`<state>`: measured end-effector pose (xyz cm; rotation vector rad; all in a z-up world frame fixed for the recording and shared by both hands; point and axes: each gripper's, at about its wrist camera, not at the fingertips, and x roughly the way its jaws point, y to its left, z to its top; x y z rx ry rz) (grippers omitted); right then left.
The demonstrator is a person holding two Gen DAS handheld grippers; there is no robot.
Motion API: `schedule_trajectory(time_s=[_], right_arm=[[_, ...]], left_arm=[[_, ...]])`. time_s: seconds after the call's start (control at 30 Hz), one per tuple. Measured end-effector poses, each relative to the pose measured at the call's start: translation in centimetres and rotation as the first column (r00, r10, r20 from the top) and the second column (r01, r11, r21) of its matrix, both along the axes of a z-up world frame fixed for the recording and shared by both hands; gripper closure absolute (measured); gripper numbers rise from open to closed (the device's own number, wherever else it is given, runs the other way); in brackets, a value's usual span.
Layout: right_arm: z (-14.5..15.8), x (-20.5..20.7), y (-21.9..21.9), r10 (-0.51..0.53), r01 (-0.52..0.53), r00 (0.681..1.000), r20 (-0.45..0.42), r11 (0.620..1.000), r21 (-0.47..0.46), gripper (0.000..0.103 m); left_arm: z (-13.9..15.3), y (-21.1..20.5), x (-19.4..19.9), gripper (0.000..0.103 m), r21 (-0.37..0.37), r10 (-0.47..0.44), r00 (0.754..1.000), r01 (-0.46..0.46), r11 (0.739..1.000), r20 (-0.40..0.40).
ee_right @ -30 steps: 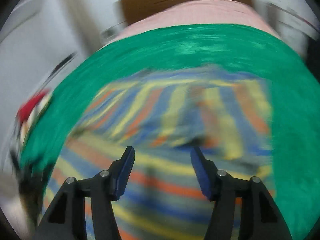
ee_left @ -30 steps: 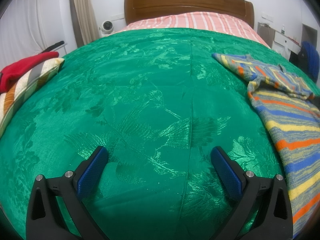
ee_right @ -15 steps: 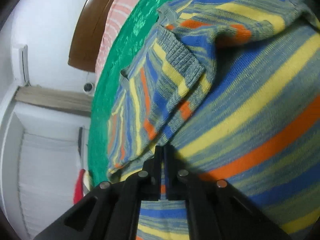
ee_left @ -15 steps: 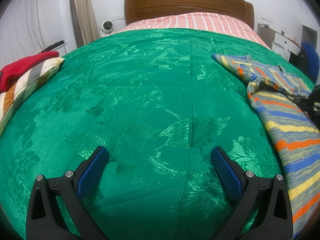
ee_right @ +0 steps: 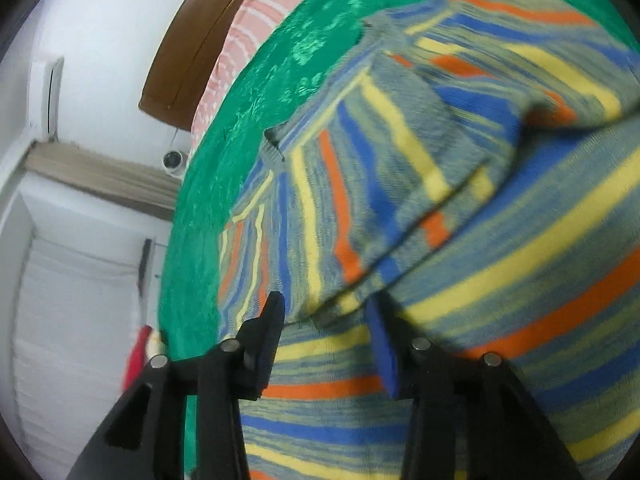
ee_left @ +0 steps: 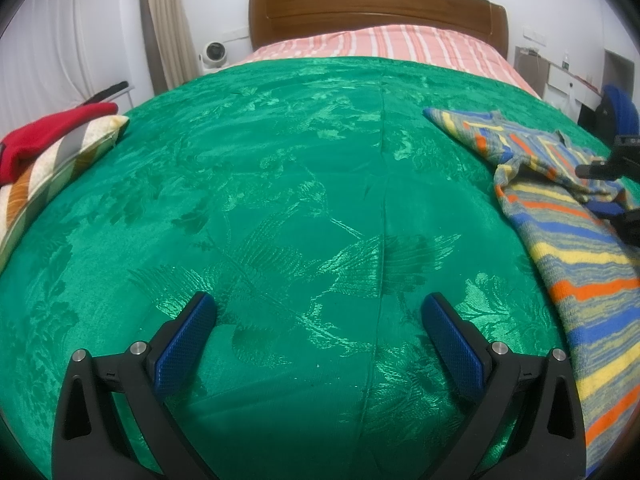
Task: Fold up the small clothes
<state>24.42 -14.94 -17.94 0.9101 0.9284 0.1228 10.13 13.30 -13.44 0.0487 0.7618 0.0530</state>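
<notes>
Striped sweater (ee_right: 500, 208): right gripper (ee_right: 326, 316) reopening, jaws apart over folded sleeve (ee_right: 400, 184).
Left gripper (ee_left: 318, 312) idling agape; grab only sleeve's top layer.

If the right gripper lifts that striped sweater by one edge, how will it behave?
The striped knit sweater already lies creased and folded over itself, so it will likely hang limp. Its thick ribbed knit should grip well, not slip. The glossy green bedspread looks smooth, so the sweater probably slides across it when dragged.
</notes>
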Motion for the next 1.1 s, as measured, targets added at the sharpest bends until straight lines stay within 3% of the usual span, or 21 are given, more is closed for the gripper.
schedule_trajectory(time_s=[0.1,0.2,0.3,0.33,0.5,0.67,0.93,0.97,1.1], right_arm=[[0.3,0.0,0.4,0.01,-0.009,1.0,0.025,0.999,-0.038,0.061],[0.4,-1.1,0.6,0.049,-0.051,0.995,0.092,0.999,0.017,0.059],[0.9,-1.7,2.0,0.148,-0.13,0.981,0.124,0.981,-0.14,0.061],[0.8,-1.7,2.0,0.152,-0.132,0.98,0.13,0.979,-0.153,0.062],[-0.2,-1.0,0.8,0.064,-0.055,0.994,0.083,0.993,-0.108,0.088],[-0.1,-0.7,0.9,0.072,-0.058,0.994,0.079,0.984,-0.167,0.089],[0.0,0.1,1.3,0.078,-0.067,0.995,0.056,0.982,-0.179,0.089],[0.1,0.4,1.4,0.082,-0.07,0.995,0.057,0.981,-0.179,0.099],[1.1,-0.5,1.9,0.103,-0.092,0.988,0.117,0.991,-0.099,0.099]], left_arm=[[0.0,0.0,0.0,0.0,-0.001,0.0,1.0,0.0,1.0,0.0],[0.0,0.0,0.0,0.0,-0.001,0.0,1.0,0.0,1.0,0.001],[0.0,0.0,0.0,0.0,-0.002,0.001,1.0,-0.001,1.0,0.001],[0.0,0.0,0.0,0.0,-0.001,0.001,1.0,-0.001,1.0,0.001],[0.0,0.0,0.0,0.0,-0.002,0.002,1.0,-0.002,1.0,0.001],[0.0,0.0,0.0,0.0,-0.002,0.002,1.0,-0.002,1.0,0.001],[0.0,0.0,-0.1,0.0,-0.001,0.003,1.0,-0.003,1.0,0.001],[0.0,0.0,-0.1,0.0,-0.001,0.002,1.0,-0.002,1.0,0.001],[0.0,0.0,-0.1,0.0,-0.001,0.003,1.0,-0.003,1.0,0.001]])
